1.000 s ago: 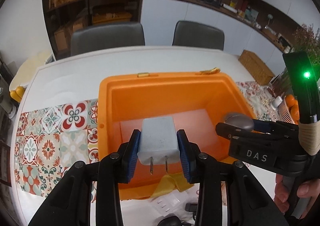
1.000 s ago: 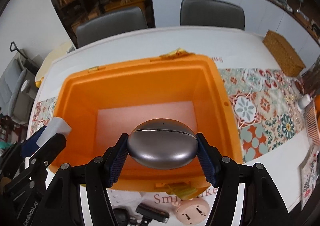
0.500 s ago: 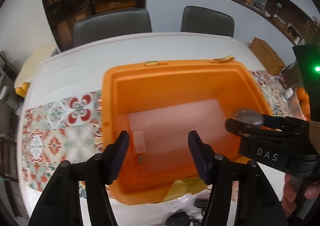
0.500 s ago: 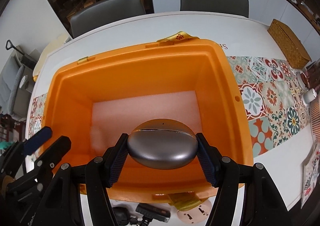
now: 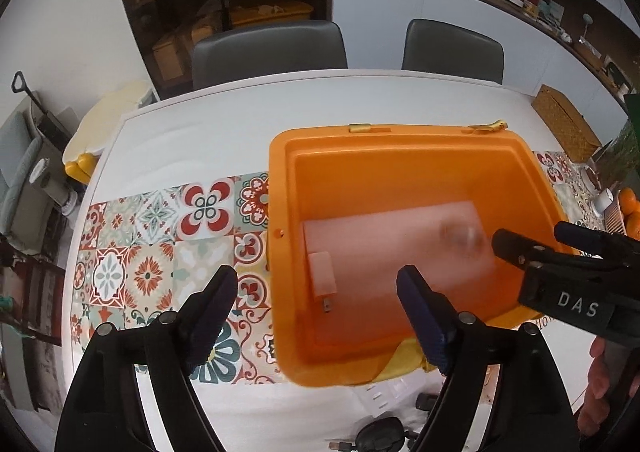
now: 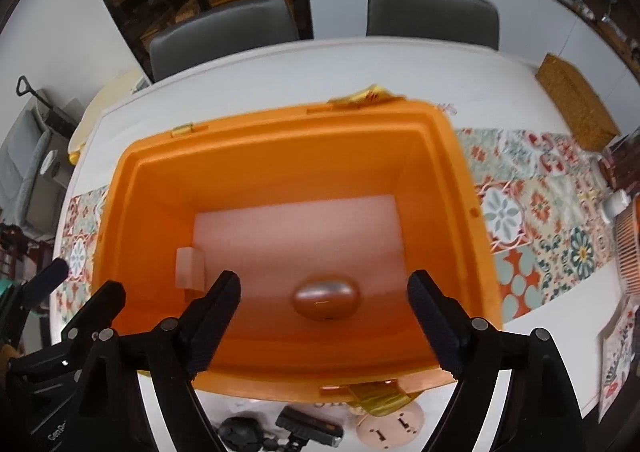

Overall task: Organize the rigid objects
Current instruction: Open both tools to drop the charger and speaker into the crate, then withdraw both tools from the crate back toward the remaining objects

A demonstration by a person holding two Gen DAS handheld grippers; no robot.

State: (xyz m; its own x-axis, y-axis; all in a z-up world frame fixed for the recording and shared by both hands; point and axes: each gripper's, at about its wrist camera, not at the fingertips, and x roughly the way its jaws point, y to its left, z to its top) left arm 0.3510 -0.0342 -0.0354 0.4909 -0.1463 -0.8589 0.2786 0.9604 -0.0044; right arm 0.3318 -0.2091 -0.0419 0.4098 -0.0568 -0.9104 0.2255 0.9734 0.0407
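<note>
Both two-finger black claws hover over a deep orange plastic bin (image 6: 440, 188) on a white table (image 5: 224, 120) with a patterned tile runner (image 5: 160, 244). The right claw (image 6: 324, 316) is spread wide and empty; directly below it, between its fingers, a smooth silver oval case (image 6: 326, 298) lies on the bin's pale floor. The left claw (image 5: 316, 310) is also released; a white rectangular plug adapter (image 5: 322, 274) lies on the bin floor between its fingers.

Both my wrist cameras look steeply down, close above the orange bin (image 5: 400, 180) on the table (image 5: 208, 132), facing the chairs (image 6: 224, 32); both views share the bin's inside.
</note>
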